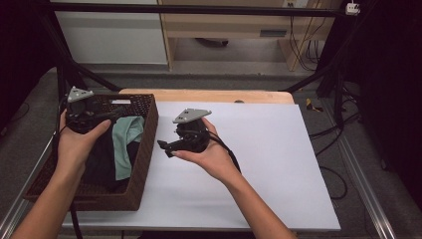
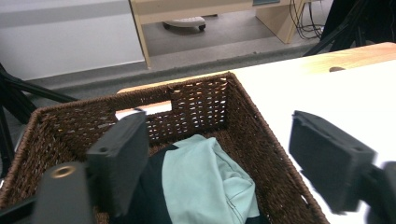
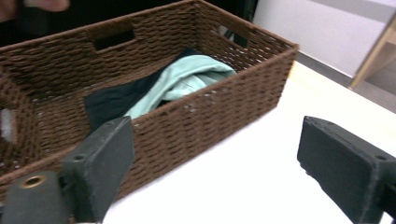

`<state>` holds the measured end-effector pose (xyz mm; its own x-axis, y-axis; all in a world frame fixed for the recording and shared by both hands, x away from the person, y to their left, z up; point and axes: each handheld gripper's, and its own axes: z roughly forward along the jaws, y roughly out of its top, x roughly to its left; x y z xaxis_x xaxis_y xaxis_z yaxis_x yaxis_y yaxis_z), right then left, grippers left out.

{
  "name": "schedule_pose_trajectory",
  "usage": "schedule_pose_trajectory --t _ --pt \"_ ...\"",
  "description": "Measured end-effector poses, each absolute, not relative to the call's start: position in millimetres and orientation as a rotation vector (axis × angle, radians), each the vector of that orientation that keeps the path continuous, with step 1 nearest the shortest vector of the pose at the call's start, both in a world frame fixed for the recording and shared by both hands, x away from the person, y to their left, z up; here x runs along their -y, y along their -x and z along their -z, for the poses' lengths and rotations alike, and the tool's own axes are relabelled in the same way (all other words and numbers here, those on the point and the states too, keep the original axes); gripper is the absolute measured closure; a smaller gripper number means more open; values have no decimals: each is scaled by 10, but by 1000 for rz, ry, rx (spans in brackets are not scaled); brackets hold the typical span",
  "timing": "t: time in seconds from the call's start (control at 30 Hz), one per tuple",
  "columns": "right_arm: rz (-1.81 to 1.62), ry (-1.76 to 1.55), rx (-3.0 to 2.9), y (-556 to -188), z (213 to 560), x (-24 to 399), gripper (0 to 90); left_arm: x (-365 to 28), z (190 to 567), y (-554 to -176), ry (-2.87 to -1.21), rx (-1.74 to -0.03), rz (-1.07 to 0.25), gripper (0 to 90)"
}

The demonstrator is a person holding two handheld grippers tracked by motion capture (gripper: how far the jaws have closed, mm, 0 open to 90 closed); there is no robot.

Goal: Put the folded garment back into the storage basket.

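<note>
A white table point(image 1: 259, 169) takes up most of the high view, with a strip of bare wood along its far edge. On its left side sits a brown woven basket point(image 1: 144, 149), rectangular, with a handle slot cut into its end walls; its long right wall runs beside the open white surface. Inside the basket lie two pieces of cloth: a dark garment point(image 1: 102, 162) spread over the bottom and a pale mint-green garment point(image 1: 124, 144) crumpled on top of it, lying towards the far right of the basket's inside, close to the right wall. In the left gripper view the mint-green garment point(image 2: 201, 186) sits below and between the two black jaws, with the dark garment point(image 2: 144, 205) beside it. The left gripper point(image 1: 87, 114) is held over the far left part of the basket, above the cloth and not touching it; its jaws stand wide apart with nothing between them. The right gripper point(image 1: 171, 145) is held over the white table just right of the basket, pointing towards it; its jaws are also spread wide and hold nothing. In the right gripper view the basket point(image 3: 210, 107) lies ahead, the mint-green garment point(image 3: 187, 79) visible over its near wall.
</note>
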<state>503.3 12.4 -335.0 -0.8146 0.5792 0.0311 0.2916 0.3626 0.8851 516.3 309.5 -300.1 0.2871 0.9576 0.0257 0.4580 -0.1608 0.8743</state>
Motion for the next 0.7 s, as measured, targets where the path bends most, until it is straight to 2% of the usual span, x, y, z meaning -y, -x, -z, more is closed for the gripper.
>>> schedule_pose_trajectory --t 0.3,0.57,0.7 --pt "-1423 -853 -2251 -5117 3399 75 59 -2929 3033 -5009 -1724 -1241 -734 57" --pt "-1444 -939 -2173 -5166 3433 294 46 -2814 3017 -4826 -1738 -1185 -748 53" --pt "-1441 -955 -2156 -5179 3446 421 47 -2777 3048 -4740 -1746 -1180 -711 53"
